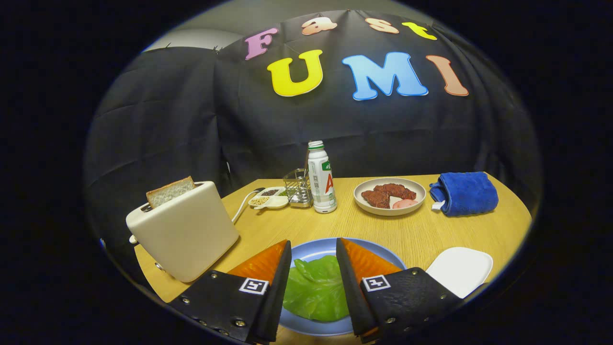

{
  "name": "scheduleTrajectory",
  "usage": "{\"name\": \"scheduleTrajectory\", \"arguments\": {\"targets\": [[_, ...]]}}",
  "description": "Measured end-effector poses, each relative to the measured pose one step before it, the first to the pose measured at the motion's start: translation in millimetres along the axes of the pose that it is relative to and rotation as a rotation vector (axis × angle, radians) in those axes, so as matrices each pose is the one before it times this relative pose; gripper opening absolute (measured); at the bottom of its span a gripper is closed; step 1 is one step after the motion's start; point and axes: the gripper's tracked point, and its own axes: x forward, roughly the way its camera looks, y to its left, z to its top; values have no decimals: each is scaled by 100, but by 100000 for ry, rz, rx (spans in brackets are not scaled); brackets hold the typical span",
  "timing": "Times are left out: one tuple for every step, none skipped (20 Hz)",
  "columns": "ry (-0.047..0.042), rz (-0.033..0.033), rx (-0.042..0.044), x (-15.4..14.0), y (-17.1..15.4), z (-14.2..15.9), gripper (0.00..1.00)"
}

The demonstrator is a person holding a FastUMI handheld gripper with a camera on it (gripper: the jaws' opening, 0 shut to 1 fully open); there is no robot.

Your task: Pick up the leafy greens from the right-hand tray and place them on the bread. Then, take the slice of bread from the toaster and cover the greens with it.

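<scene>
Greens [316, 286] lie on a blue plate [316, 249] between the spread fingers of the hand-held gripper [313, 292], which hold nothing; whether bread lies under the leaf is hidden. Left of the fingers, a toaster [184, 230] on the surface [412, 230] hides all but the top of a bread slice [170, 190]. An empty white tray [460, 269] sits right.

Back of table [421, 230] – bottle [321, 178], wire rack [297, 188], seed dish [269, 197], meat plate [389, 196], blue towel [464, 193].
</scene>
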Motion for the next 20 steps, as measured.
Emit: {"name": "scheduleTrajectory", "arguments": {"targets": [[-1162, 371, -610, -163, 307, 408, 57], [-1035, 235, -312, -209, 286, 387, 57], [-853, 469, -205, -133, 305, 245, 57], [-624, 473, 72, -138, 389, 316, 57], [-596, 654, 121, -103, 498, 269, 57], [-1155, 971, 347, -172, 644, 454, 57], [-1544, 1193, 250, -85, 822, 535, 57], [-1876, 1200, -93, -209, 1044, 582, 57], [-1867, 1511, -538, -156, 1135, 459, 57], [-1386, 1395, -1136, -50, 1297, 462, 57], [-1444, 1802, -1731, -84, 1496, 332, 57], [-1452, 2226, -1515, 211, 1742, 579, 57], [-1879, 2652, -789, 313, 1800, 634, 57], [-1158, 2614, -940, 669, 1858, 505, 57], [-484, 2735, -1525, 594, 1779, 423, 57], [-491, 2658, -1411, 531, 1551, 456, 57], [-844, 2613, -823, 590, 1615, 148, 57], [-678, 2402, -393, 595, 1548, 213, 57], [-429, 2235, -332, 351, 1372, 118, 57], [-250, 1937, -175, 435, 1153, 191, 57]]}}
